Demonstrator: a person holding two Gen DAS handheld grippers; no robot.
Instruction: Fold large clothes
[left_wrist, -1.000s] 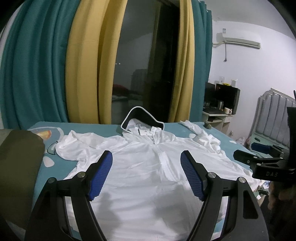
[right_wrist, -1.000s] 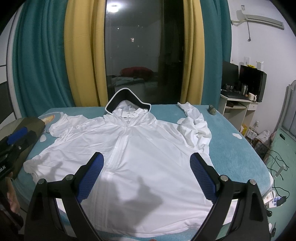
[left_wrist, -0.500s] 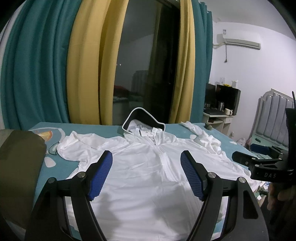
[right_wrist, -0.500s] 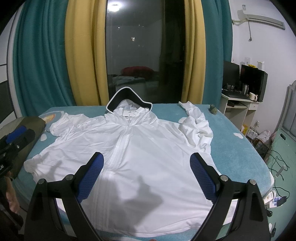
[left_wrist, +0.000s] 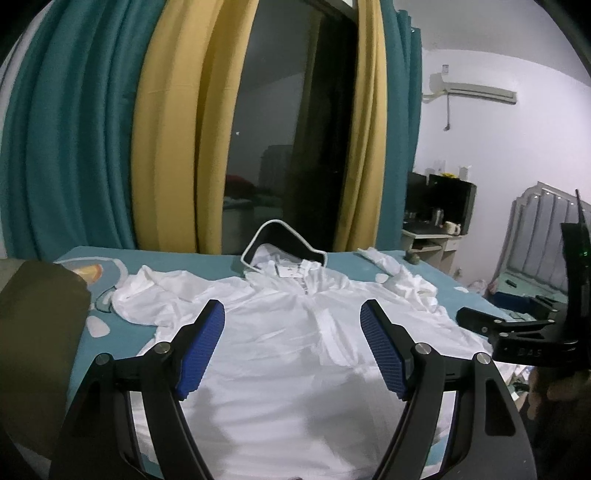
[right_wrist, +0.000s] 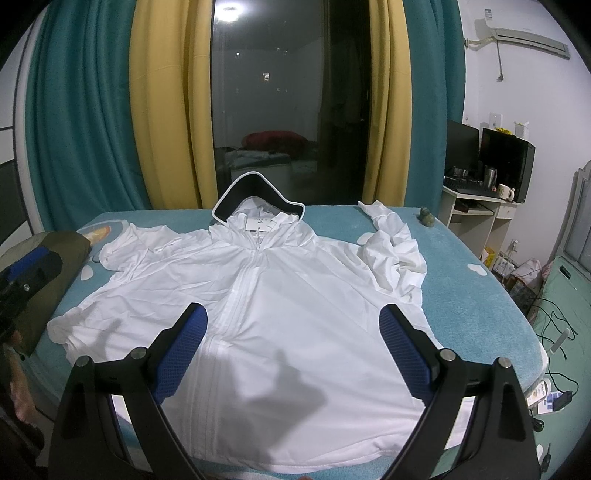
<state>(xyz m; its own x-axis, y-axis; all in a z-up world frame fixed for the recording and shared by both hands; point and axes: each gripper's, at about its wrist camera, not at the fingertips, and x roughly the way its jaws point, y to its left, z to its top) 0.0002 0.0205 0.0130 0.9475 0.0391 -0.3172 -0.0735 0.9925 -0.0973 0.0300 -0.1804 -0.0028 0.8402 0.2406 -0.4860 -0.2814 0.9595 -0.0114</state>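
A white jacket (right_wrist: 295, 295) lies flat on the blue table (right_wrist: 461, 295), and the left gripper (left_wrist: 291, 343) and right gripper (right_wrist: 293, 350) hang above it, both wide apart and holding nothing

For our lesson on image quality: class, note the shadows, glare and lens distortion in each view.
Right wrist view: claw shadows darken the white jacket; a lamp glares in the window glass. Left wrist view: the fisheye bows the curtains, and the corners go black.

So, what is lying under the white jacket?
The white jacket lies spread on a teal cover, visible around it. Anything beneath its body is hidden by the fabric.
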